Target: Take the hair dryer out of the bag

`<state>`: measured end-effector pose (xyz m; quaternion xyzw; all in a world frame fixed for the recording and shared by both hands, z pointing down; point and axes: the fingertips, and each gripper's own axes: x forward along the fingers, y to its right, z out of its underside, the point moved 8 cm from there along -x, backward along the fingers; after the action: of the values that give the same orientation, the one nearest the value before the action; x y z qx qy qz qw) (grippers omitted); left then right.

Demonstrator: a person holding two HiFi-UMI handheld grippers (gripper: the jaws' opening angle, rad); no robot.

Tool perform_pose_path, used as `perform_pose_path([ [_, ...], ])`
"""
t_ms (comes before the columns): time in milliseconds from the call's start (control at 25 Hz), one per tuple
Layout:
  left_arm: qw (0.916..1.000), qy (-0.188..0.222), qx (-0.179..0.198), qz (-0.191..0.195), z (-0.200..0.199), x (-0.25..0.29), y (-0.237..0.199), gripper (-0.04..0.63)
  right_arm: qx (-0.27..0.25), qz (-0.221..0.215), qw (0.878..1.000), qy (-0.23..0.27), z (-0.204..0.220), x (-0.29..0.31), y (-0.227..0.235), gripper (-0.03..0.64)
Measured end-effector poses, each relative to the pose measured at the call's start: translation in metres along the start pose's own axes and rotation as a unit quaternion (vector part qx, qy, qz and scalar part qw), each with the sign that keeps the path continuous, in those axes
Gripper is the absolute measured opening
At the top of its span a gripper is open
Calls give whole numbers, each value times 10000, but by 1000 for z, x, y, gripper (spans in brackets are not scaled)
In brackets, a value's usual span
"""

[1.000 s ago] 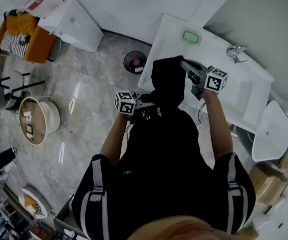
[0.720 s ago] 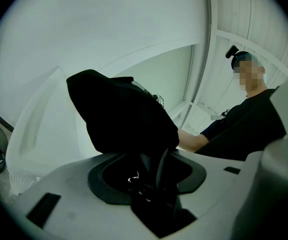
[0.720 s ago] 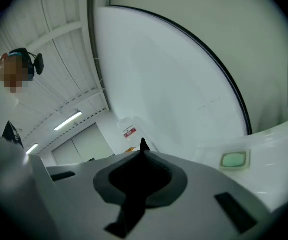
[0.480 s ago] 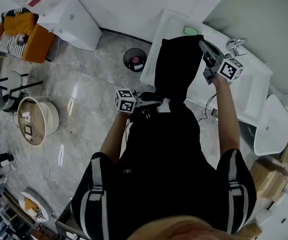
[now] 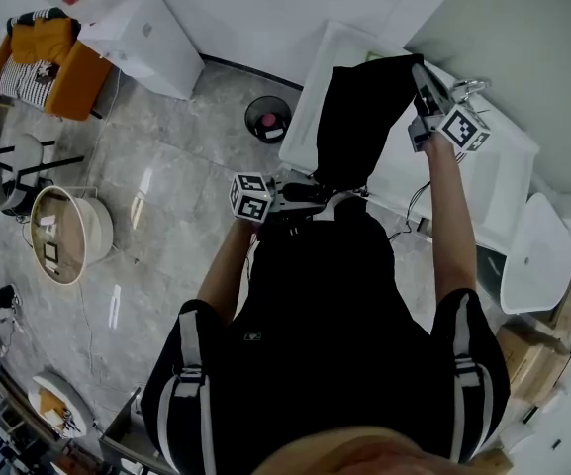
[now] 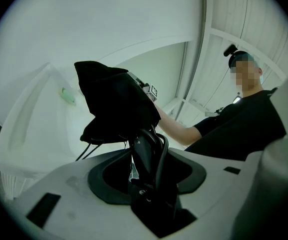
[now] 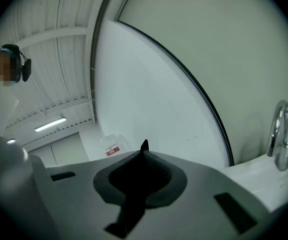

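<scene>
**Left gripper.** The left gripper (image 5: pixel 300 194) is held in front of the person's chest and points right, toward the counter (image 5: pixel 483 181). Its jaws stand wide and are clamped on the black handle of the hair dryer (image 6: pixel 144 151). In the left gripper view the handle rises upright out of the jaw gap. The dryer's black cord (image 6: pixel 161 156) loops up along the handle's right side.

**Hair dryer.** The top of the handle runs up into the underside of the black bag (image 6: pixel 115 104). The dryer's upper part cannot be seen there, so only the handle and cord are visible. Thin dark strands (image 6: pixel 84 151) hang from the left underside of the bag.

**Right gripper.** The right gripper (image 5: pixel 426 87) is raised over the far side of the counter, near the faucet (image 5: pixel 468 89). Its jaws are closed tight on a pinch of bag fabric. In the right gripper view a small black tip of cloth (image 7: pixel 144 146) pokes out between them.

**Bag.** In the head view the bag (image 5: pixel 356 117) hangs from the right gripper and drapes down and to the left toward the left gripper, above the counter's near edge.

**Surroundings.** A green soap dish (image 6: pixel 68 95) sits on the counter beyond the bag. A round bin (image 5: pixel 268 120) stands on the floor, left of the counter.
</scene>
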<state>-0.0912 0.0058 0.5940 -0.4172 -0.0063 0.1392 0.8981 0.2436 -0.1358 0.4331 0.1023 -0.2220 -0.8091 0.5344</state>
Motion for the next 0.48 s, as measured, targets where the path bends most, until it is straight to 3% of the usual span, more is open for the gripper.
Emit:
perform_pose_path([
  [200, 9997, 190, 53, 159, -3, 4, 1, 184, -68, 56, 9998, 196, -13, 6, 1, 67],
  [480, 9996, -3, 241, 165, -7, 10, 6, 184, -278, 130, 9984, 478, -36, 14, 0, 68],
])
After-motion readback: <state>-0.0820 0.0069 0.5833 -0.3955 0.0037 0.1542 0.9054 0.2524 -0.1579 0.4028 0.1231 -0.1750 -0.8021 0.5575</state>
